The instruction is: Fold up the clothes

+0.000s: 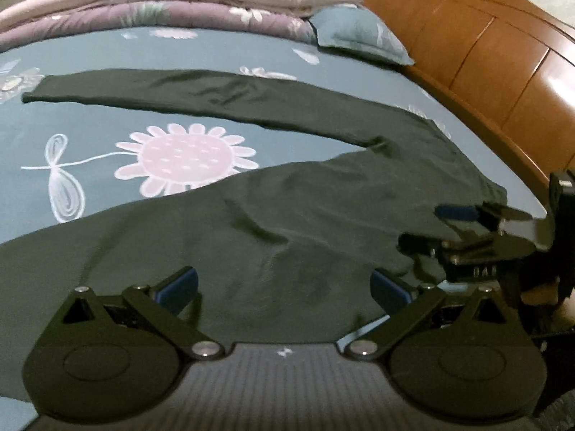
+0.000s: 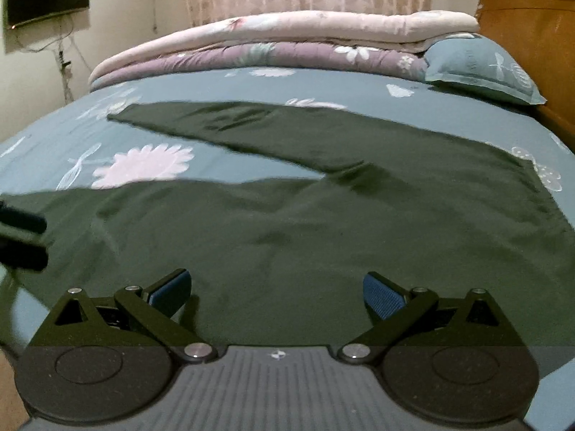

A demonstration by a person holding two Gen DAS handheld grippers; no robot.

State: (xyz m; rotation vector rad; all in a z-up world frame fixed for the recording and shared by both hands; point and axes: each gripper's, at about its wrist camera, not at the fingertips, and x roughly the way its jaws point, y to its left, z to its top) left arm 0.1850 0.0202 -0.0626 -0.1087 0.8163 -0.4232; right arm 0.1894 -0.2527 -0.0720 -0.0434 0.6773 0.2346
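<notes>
A dark green pair of soft cloth trousers [image 2: 287, 222] lies flat on the blue-grey flowered bedsheet [image 1: 90, 136], legs splayed, ahead of and beneath both jaws. The left gripper [image 1: 284, 287] and right gripper [image 2: 276, 291] hover low over it, jaws spread wide, holding nothing.
</notes>
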